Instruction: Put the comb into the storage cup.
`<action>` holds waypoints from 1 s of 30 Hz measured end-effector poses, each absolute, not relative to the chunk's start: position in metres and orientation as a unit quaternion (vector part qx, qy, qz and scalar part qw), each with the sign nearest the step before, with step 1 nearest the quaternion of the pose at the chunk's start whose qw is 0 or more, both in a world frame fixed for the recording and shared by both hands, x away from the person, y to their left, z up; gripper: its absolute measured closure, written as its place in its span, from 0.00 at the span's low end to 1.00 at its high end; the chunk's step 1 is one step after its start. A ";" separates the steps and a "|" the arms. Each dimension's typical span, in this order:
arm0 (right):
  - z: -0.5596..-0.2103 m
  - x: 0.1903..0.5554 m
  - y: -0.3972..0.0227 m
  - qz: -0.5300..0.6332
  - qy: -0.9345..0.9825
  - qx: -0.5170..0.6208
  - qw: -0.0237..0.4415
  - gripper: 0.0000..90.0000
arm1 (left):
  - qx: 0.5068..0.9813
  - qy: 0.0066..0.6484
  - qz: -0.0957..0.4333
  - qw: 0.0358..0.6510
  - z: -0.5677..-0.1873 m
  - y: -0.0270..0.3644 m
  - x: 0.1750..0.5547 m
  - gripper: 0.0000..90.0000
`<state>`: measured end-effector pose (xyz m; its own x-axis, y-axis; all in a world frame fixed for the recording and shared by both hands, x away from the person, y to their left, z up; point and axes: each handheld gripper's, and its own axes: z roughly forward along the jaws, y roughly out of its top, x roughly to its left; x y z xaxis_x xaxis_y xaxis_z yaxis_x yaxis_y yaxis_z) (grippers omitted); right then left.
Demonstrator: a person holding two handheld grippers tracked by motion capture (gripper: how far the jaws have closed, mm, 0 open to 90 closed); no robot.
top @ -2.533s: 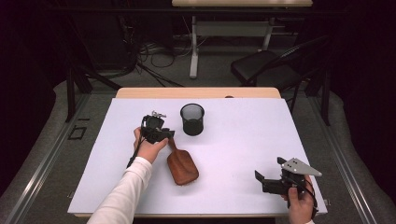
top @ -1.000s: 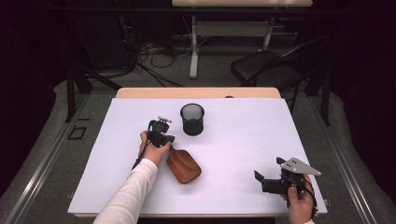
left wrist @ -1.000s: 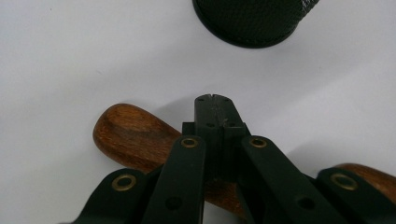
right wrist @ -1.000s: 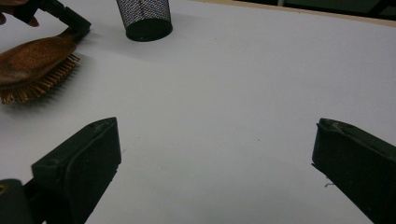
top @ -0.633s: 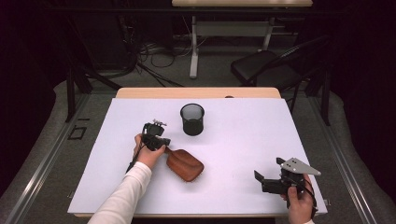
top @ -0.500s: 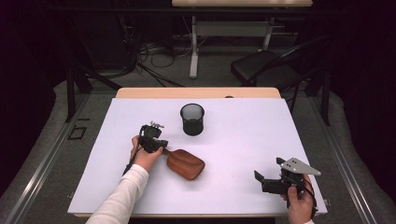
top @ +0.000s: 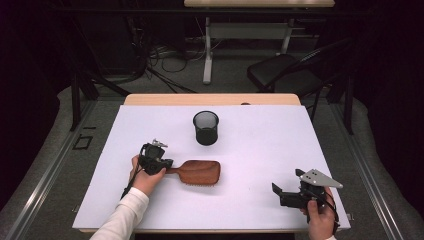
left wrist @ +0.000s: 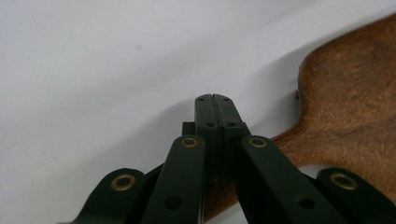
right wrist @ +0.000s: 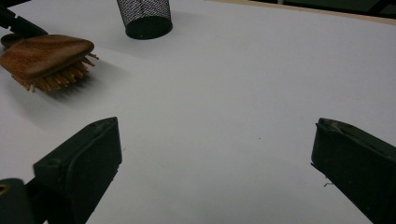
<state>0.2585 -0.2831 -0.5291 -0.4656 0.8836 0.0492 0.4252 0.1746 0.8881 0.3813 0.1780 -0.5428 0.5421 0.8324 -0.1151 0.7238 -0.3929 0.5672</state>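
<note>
High view: the brush (top: 197, 171) has swung from slantwise to lying across the table (top: 260, 150), below the cup (top: 206, 128); left gripper (top: 159, 164) at its handle. It likely still needs lifting.
Left gripper view: jaws together above the handle (left wrist: 285, 140), not clamping it.
Right gripper view: jaws apart, idle; bristles face down.

We see a wooden hairbrush (top: 199, 171) lying on the white bench (top: 260, 145), bristles down and its smooth reddish-brown back up; its broad paddle head points to the right in the high view and its narrow handle to the left; short tan bristles show under the head's edge; it lies just in front of the black mesh cup (top: 206, 127).
</note>
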 end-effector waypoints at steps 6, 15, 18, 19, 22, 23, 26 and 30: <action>-0.529 0.258 -0.283 0.457 0.724 0.451 0.252 0.01 | 0.833 0.461 0.094 0.292 -0.544 0.182 0.369 1.00; -0.529 0.258 -0.282 0.456 0.724 0.452 0.252 0.01 | 0.836 0.452 0.100 0.294 -0.544 0.187 0.352 1.00; -0.529 0.258 -0.283 0.456 0.724 0.452 0.252 0.01 | 0.838 0.448 0.097 0.296 -0.543 0.187 0.347 1.00; -0.529 0.258 -0.283 0.458 0.723 0.451 0.253 0.01 | 0.838 0.446 0.097 0.297 -0.543 0.187 0.345 1.00; -0.529 0.258 -0.283 0.458 0.723 0.452 0.253 0.01 | 0.841 0.442 0.093 0.298 -0.542 0.187 0.340 1.00; -0.529 0.258 -0.283 0.459 0.722 0.451 0.253 0.01 | 0.840 0.442 0.093 0.300 -0.542 0.187 0.339 1.00; -0.529 0.258 -0.283 0.458 0.723 0.451 0.253 0.01 | 0.843 0.437 0.089 0.300 -0.542 0.187 0.334 1.00; -0.529 0.258 -0.283 0.458 0.723 0.451 0.252 0.02 | 0.846 0.432 0.084 0.300 -0.543 0.185 0.326 1.00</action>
